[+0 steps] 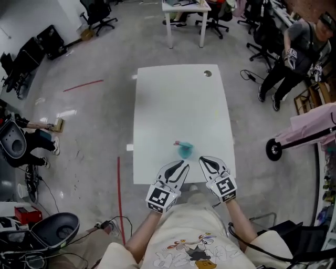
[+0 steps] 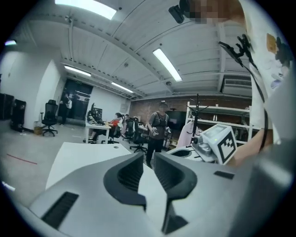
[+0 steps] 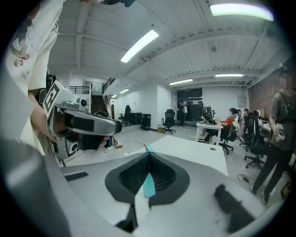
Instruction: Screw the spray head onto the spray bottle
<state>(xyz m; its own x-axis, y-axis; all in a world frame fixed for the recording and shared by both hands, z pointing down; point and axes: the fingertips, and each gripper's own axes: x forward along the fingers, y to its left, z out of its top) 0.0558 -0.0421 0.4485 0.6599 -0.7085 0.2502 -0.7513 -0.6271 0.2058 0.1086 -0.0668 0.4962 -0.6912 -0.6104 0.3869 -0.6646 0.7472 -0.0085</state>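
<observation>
A teal spray bottle (image 1: 186,151) lies on the white table (image 1: 178,105) near its front edge, with a pink spray head (image 1: 177,142) at its left end. Both grippers hover just in front of it, above the table's near edge. My left gripper (image 1: 184,164) (image 2: 149,156) shows a narrow gap between its jaws, with nothing in it. My right gripper (image 1: 201,158) (image 3: 148,153) has its tips together and holds nothing. Through the slot behind its pads, the right gripper view shows a sliver of the teal bottle (image 3: 149,184) and the pink head (image 3: 147,147) beyond.
A round hole (image 1: 208,73) sits in the table's far right corner. A person (image 1: 294,47) stands at the upper right, near office chairs and another white table (image 1: 186,10). A pink-draped wheeled rack (image 1: 310,134) stands to the right. Red tape (image 1: 119,189) marks the floor on the left.
</observation>
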